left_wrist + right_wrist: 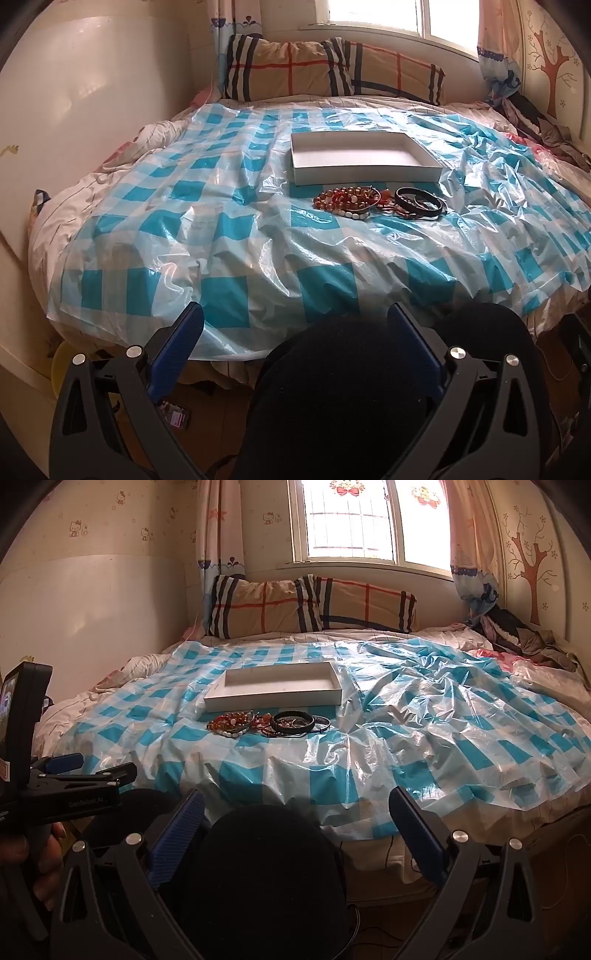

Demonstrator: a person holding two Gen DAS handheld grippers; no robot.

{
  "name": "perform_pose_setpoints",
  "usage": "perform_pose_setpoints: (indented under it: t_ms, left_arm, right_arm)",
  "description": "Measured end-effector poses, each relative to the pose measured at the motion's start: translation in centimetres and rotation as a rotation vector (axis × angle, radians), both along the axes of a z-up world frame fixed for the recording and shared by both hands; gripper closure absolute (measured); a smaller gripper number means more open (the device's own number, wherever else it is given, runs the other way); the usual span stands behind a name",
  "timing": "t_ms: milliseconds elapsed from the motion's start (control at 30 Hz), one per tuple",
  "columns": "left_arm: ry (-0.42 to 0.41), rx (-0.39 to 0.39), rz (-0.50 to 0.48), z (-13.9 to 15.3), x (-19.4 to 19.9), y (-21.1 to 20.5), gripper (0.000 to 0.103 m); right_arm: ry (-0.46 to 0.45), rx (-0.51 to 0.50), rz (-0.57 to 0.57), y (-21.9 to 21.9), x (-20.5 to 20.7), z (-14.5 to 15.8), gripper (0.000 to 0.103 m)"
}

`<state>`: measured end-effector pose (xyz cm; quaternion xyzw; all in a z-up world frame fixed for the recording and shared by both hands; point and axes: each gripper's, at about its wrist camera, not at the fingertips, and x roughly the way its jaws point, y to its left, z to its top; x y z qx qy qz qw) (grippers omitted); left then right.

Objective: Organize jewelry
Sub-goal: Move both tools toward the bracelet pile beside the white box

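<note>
Left tool (pixel 295 325): hanging low at the foot of the bed, both blue-padded fingers spread wide apart, gripping nothing; in the right wrist view it is showing side-on at the left edge (pixel 70 771), carried in a hand (pixel 44 853).
Right tool (pixel 295 806): also hovering at the near edge of the bed, fingers standing wide apart and holding nothing.
Bed (pixel 55 206): lying under a crinkled blue-and-white checked plastic sheet (pixel 221 236), with a plaid pillow (pixel 325 70) sitting at the head below the window (pixel 369 520).
White box (pixel 364 158): resting open and shallow on the sheet, mid-bed; also showing in the right wrist view (pixel 275 692).
Jewelry (pixel 376 203): lying in a loose heap on the sheet just in front of the box, well apart from both tools.
Beaded bracelets (pixel 343 199): sitting amber and red at the heap's left side, with a pale bead strand along the near edge.
Black bangles (pixel 419 201): lying at the heap's right side, overlapping each other.
Clothes (pixel 517 635): lying bunched at the bed's far right corner.
</note>
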<state>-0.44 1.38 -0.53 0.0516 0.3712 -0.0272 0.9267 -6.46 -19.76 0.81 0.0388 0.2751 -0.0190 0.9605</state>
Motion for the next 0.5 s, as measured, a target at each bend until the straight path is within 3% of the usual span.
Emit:
perform_pose_setpoints:
  t_ms: [300,500]
  left_arm:
    - [-0.206,0.030,0.018,6.4,-1.2,1.2,0.008]
    - [-0.252,0.110,0.023,8.0,-2.1,1.9,0.008]
  right_arm:
    - [-0.098,-0.040,-0.048,-1.9,-1.5,3.4,0.007]
    - [-0.032,-0.011,-0.064,-2.1,-1.4,4.0,0.007]
